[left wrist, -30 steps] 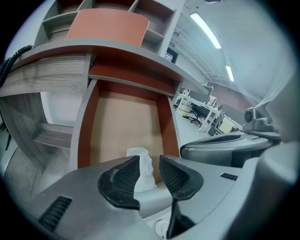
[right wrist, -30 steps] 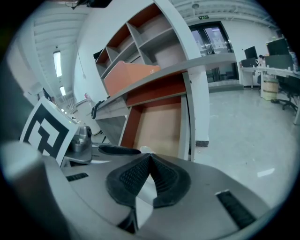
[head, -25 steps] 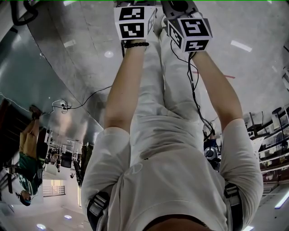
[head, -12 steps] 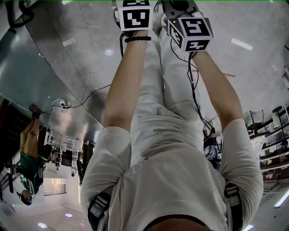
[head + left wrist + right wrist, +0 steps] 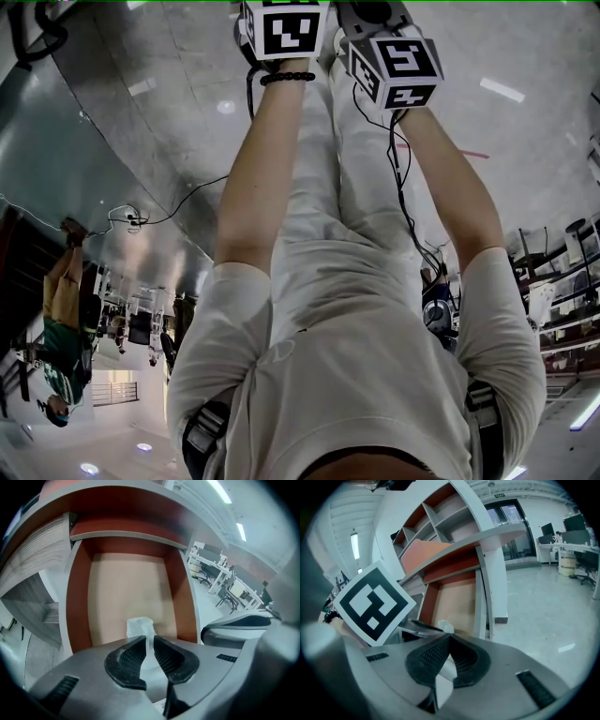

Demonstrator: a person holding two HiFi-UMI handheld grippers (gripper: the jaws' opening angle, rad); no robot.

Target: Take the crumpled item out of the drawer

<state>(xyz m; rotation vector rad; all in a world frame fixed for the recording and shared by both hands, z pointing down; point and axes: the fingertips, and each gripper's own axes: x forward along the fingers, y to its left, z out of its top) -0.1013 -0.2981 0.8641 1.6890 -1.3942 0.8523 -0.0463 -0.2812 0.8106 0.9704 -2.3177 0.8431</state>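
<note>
The crumpled item [image 5: 139, 626], a small white wad that looks like paper or tissue, is sitting on the pale floor of the open drawer [image 5: 77, 597], close to its front edge and roughly midway between the two reddish side walls. The left gripper [image 5: 149, 641] is reaching down over that front edge, and its jaws are closing on the wad, with only a thin sliver of white showing in the narrow gap between the ribbed pads. The right gripper [image 5: 449, 637] is hovering just beside it outside the drawer, its fingers pressed together on nothing. The pinch seems to be catching only the wad's near edge, so the likeliest trouble is it slipping free or tearing as the lift begins. A light wad could also be nudged deeper into the drawer if the tips are pushing rather than squeezing. Lifting at a slant might drag it against the front rim and pull it loose.
</note>
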